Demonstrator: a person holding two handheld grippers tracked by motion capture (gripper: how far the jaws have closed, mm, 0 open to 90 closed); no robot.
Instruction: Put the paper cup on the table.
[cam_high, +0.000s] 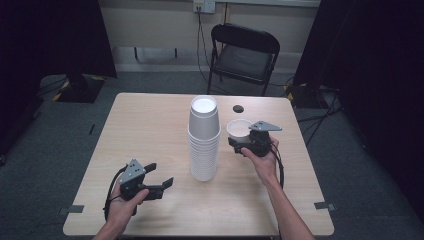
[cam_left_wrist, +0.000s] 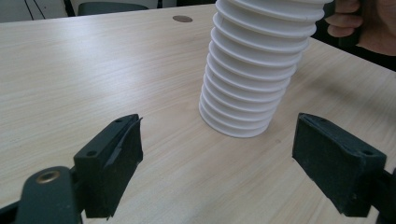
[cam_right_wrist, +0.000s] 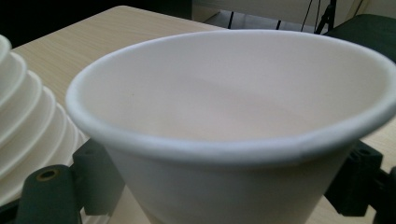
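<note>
A: What does the right gripper (cam_high: 240, 141) have?
B: A single white foam cup (cam_right_wrist: 233, 121), upright, clamped between its jaws.
A: And the left gripper (cam_left_wrist: 219, 154)?
B: Jaws spread wide, nothing in them; the stack of foam cups (cam_left_wrist: 257, 65) stands ahead of its fingertips, apart, on the table (cam_high: 150, 130).

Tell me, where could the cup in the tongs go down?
Bare table lies left of the cup stack, and along the near edge between both hands. It's crowded by the right tongs, where the single cup sits close beside the stack.
</note>
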